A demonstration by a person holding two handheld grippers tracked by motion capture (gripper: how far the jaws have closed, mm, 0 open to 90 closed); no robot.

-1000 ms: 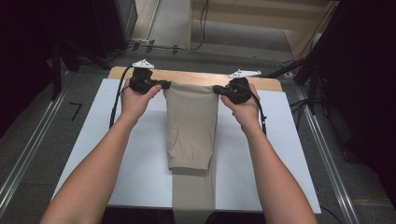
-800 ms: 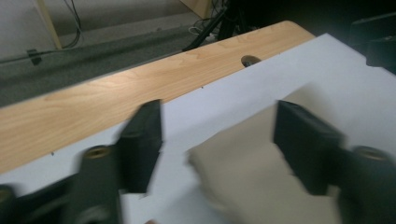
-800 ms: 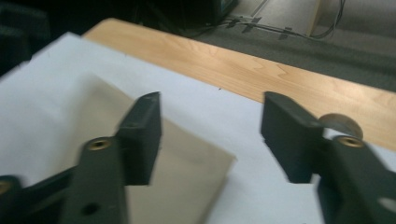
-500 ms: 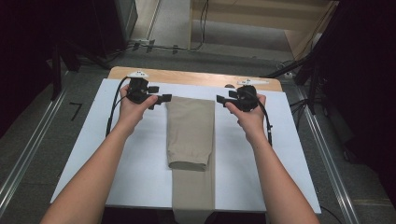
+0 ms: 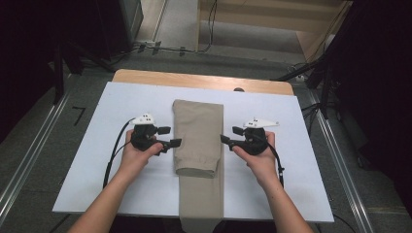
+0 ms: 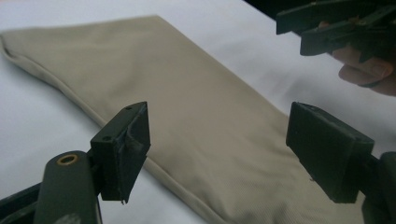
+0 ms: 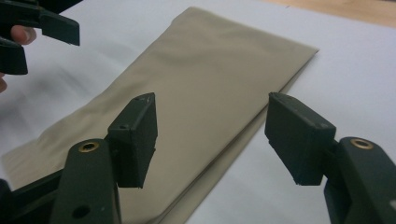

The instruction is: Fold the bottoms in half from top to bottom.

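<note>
A pair of khaki trousers (image 5: 198, 131) lies folded lengthwise down the middle of the white board (image 5: 87, 145). Its top layer is doubled back and ends at a fold (image 5: 195, 171) near me, while the lower layer runs off the front edge. My left gripper (image 5: 170, 136) hovers open just left of the cloth, its jaws pointing at it. My right gripper (image 5: 231, 135) mirrors it on the right side, also open. In the left gripper view the gripper (image 6: 224, 149) frames the trousers (image 6: 187, 93) with nothing between its jaws. The right gripper (image 7: 215, 137) likewise frames the trousers (image 7: 219, 70), nothing in it.
A wooden tabletop strip (image 5: 204, 80) shows beyond the board's far edge. Metal rails (image 5: 29, 160) run along both sides of the table, with cables on the floor behind. Bare white board lies left and right of the trousers.
Both grippers let go of the trousers' far end, opened, and drew back toward me; they now sit beside the cloth at mid-length. The trousers lie flat where they were laid.
</note>
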